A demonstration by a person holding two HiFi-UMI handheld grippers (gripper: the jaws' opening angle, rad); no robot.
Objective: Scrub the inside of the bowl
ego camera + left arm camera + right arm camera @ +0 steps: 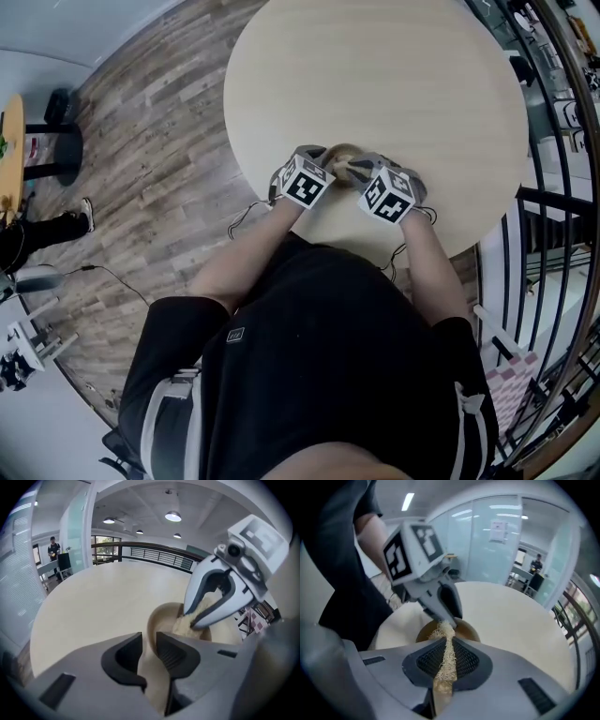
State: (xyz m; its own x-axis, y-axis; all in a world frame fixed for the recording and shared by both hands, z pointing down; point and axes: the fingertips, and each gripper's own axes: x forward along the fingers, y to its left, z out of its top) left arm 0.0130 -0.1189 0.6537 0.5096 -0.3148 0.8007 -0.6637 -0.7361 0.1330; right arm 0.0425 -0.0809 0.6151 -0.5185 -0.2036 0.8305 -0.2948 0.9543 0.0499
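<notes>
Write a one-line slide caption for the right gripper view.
Right gripper, shut on a pale fibrous scrubbing pad, over a round brown bowl.

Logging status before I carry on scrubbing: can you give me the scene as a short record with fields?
place: round table
target: bowl, by the table's edge nearest the person
left: left gripper, jaws astride the bowl's rim; whether they press on it cannot be told
right: right gripper, shut on a fibrous scrubber
tool end: scrubber's free end is down inside the bowl
stage: scrubber in the bowl, ready for scrubbing
</notes>
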